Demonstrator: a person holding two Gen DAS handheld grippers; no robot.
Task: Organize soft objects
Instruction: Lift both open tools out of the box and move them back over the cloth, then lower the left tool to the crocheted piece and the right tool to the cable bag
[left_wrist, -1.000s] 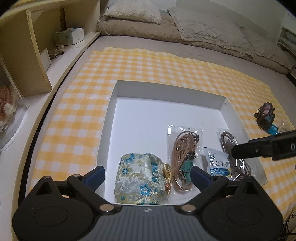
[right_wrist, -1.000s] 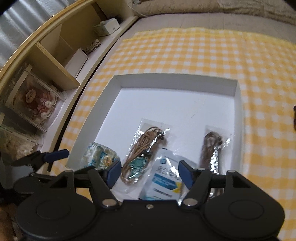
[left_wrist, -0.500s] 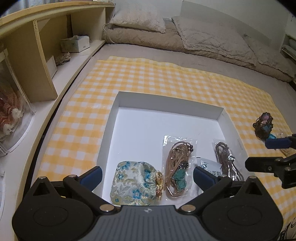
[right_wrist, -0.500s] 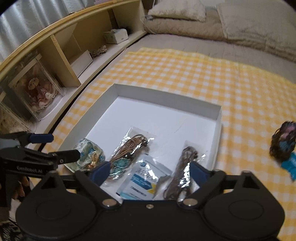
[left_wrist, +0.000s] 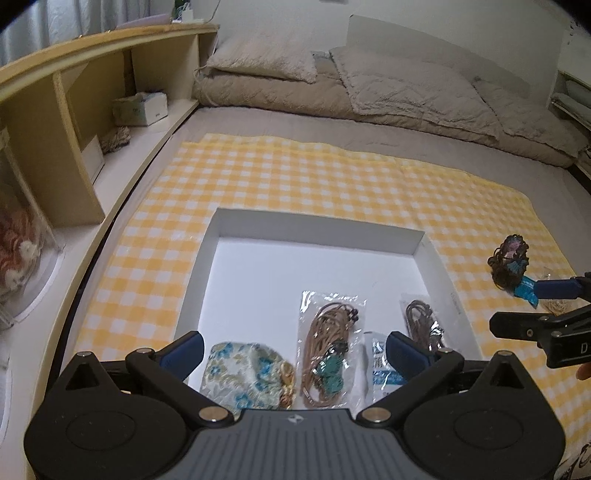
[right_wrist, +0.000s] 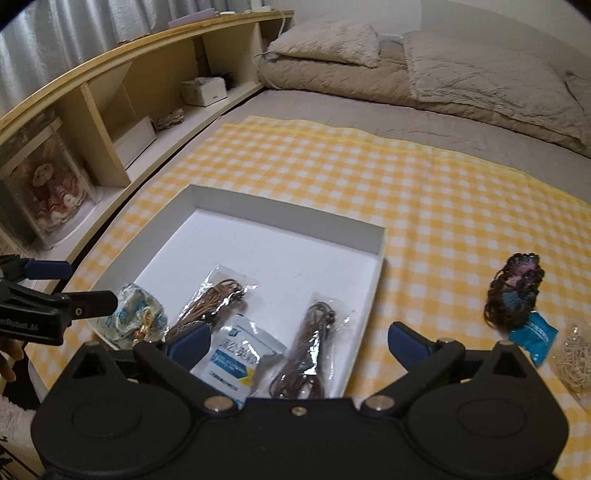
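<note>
Four soft items already sit in the white box (right_wrist: 369, 280) on the checked cloth (right_wrist: 424, 192), packed along its near edge to leave room; dark hair tie (right_wrist: 513, 295) and blue packet (right_wrist: 533, 334) wait outside on the right. Right claw (right_wrist: 299, 341) has just been opening, now wide and empty, angled down toward them; left claw (left_wrist: 293, 349) hangs wide above the brocade pouch (left_wrist: 245, 373)

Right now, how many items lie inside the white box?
4, along its near edge: floral pouch leftmost, tan cord bag, blue-and-white sachet, dark cord bag rightmost. More may hide behind the grippers.
</note>
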